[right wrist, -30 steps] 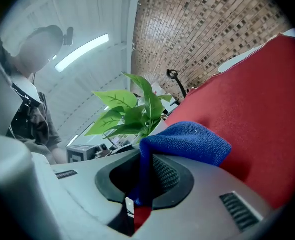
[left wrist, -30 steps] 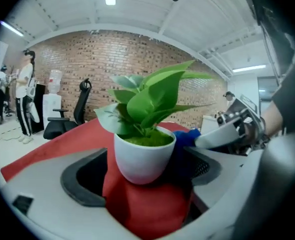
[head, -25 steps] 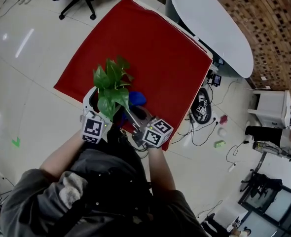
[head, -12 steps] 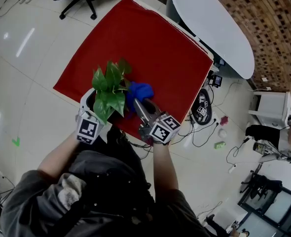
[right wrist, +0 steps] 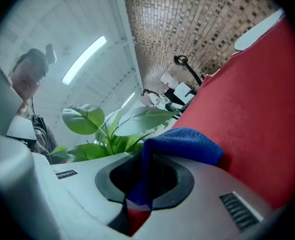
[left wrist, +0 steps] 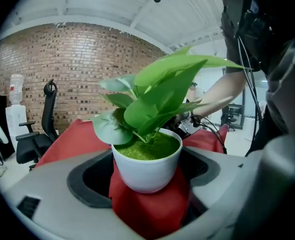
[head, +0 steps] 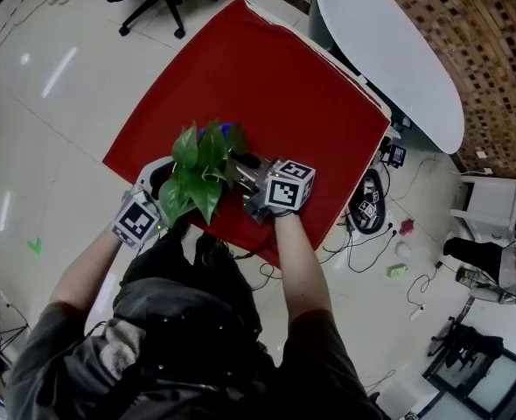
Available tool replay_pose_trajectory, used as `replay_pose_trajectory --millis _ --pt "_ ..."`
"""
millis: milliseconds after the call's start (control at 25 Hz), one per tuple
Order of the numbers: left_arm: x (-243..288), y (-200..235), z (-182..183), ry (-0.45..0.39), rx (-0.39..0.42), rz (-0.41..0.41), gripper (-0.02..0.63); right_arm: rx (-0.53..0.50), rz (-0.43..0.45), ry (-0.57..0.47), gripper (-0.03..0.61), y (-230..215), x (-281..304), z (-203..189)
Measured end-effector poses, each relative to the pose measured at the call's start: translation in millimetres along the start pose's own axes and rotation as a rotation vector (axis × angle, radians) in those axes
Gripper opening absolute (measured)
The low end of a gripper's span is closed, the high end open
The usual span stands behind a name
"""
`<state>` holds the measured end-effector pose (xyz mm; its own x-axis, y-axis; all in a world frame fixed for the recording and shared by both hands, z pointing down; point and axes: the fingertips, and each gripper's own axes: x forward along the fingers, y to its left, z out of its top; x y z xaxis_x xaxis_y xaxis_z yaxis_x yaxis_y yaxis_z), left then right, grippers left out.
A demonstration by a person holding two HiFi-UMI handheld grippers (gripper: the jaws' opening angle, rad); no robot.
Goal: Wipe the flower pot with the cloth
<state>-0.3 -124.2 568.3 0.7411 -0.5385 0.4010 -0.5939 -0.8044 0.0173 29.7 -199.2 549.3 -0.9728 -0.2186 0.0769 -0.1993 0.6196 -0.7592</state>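
The pot point(left wrist: 146, 166) stands upright on the red bench point(head: 267, 77), between the jaws of the left gripper point(head: 153, 195). Those jaws are spread wide, one against each side of its wall, which I read as a steadying hold. Its leaves point(left wrist: 160, 84) rise above that gripper. The blue cloth point(right wrist: 185, 144) is pinched in the closed jaws of the right gripper point(right wrist: 137, 196) and bunches out ahead of its tips, with the leaves just to its left. Over the last second this gripper has carried the cloth from the pot's near right side round toward its far side, where only a scrap of blue shows past the leaves. Whether cloth meets pot there is hidden. I judge the wipe is under way, working round the wall.
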Motion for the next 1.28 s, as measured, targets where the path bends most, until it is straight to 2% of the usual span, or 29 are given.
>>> replay_pose_trajectory --millis 160,360,640,920,1120,1280 --pt "-8.7 3.6 -6.6 0.004 0.025 -0.003 0.446 0.044 0.028 -0.017 0.051 5.2 4.9 -9.5" --pt "-0.1 2.2 7.0 -0.003 0.006 0.024 0.446 0.066 0.012 -0.032 0.051 11.6 -20.6 -12.6" --pt "1.0 0.1 10.1 -0.016 -0.008 0.054 0.448 0.075 -0.036 -0.063 0.051 31.7 -41.7 -36.5" --pt "0.0 -1.2 11.6 -0.043 -0.045 0.122 0.448 0.091 -0.067 -0.088 0.051 57.7 -45.7 -64.7" --pt "-14.6 -1.7 10.2 -0.043 -0.042 0.131 0.448 0.060 -0.125 -0.090 0.051 75.5 -45.1 -72.7" --pt "-18.5 -5.7 26.2 -0.055 -0.027 0.129 0.445 0.038 -0.174 -0.106 0.051 88.2 -61.0 -68.5"
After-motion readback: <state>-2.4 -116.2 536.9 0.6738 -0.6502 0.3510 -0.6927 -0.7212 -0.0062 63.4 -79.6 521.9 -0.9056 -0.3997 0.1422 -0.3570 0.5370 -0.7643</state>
